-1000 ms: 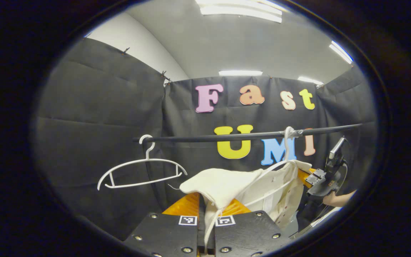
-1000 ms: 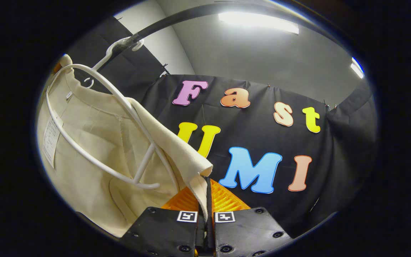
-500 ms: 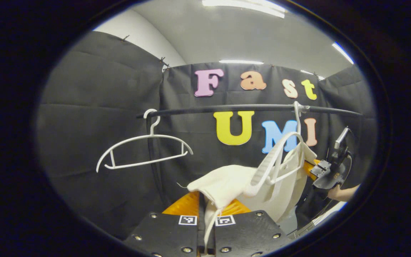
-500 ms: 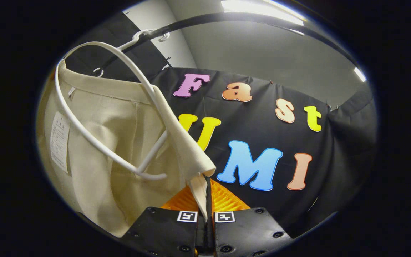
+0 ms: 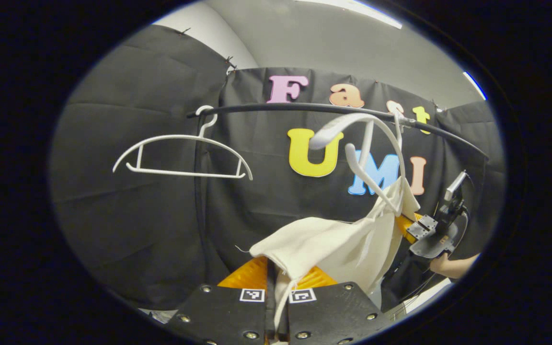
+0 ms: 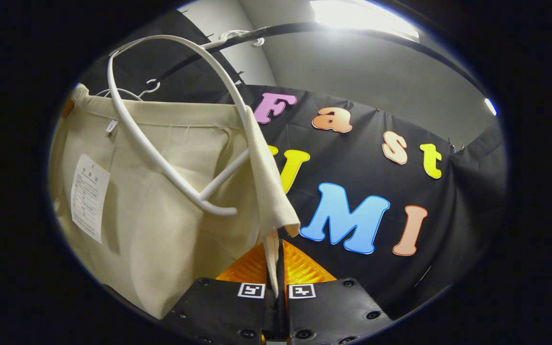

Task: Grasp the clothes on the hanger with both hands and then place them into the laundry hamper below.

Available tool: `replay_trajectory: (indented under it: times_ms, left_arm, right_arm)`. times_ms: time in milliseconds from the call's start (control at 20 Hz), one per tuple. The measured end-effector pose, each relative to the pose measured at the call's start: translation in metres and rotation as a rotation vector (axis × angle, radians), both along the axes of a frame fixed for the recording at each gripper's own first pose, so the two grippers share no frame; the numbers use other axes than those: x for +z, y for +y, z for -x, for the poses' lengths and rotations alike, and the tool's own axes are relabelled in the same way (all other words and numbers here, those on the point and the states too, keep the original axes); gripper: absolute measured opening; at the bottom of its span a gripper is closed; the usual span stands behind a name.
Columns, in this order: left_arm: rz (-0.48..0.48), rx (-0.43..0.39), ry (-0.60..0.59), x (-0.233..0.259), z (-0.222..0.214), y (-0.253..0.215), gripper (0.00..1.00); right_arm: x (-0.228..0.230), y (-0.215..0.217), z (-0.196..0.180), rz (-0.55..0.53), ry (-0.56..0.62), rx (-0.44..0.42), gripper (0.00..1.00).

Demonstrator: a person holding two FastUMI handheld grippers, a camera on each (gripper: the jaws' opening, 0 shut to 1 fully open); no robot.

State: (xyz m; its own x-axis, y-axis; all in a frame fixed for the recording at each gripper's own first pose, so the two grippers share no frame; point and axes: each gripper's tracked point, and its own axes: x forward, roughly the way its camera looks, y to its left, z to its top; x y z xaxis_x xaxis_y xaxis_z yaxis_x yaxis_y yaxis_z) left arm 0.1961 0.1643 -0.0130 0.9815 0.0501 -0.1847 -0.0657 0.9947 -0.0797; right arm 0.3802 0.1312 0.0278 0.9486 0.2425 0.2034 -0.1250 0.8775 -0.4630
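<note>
Garment removal, mid-stage. The left gripper (image 5: 276,306) has its fingers pressed together on a fold of the cream woven cloth garment (image 5: 333,244), and the right gripper (image 6: 276,299) likewise pinches a narrow edge of the same garment (image 6: 161,215) between its closed fingers; both grasps asked for by the task are thus in place. The garment hangs stretched between the two grippers below the thin black horizontal rail (image 5: 304,108), while the white curved plastic hanger (image 5: 376,158) that carried it tilts sharply on the rail; in the left gripper view the cloth appears to cling only to the hanger's lower arm, though whether it is quite free cannot be told. In the right gripper view that hanger (image 6: 170,124) lies across the inner face of the cloth, beside a sewn-in white paper-like label (image 6: 89,196). A second, bare white plastic hanger (image 5: 180,158) hangs level farther along the rail. Judged remaining: clearing the hanger, lowering the garment, and releasing it into the hamper. The fabric looks matte, soft and limp, creasing at each pinch; the hangers are smooth, rigid, rounded.
</note>
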Motion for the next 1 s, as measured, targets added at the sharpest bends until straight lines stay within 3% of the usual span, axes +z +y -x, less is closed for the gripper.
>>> replay_trajectory:
  times_ms: [550,800,1000]
  left_arm:
    - [0.042,0.022,0.045,-0.044,-0.008,-0.047,0.03]
    - [0.056,0.092,0.019,-0.041,-0.033,-0.079,0.03]
    - [0.054,0.139,0.004,-0.041,0.000,-0.074,0.03]
  right_arm:
    - [-0.041,-0.025,0.006,0.009,0.067,0.014,0.04]
    - [-0.077,-0.060,0.019,-0.018,0.162,-0.025,0.04]
    - [-0.076,-0.073,0.045,-0.017,0.171,0.020,0.05]
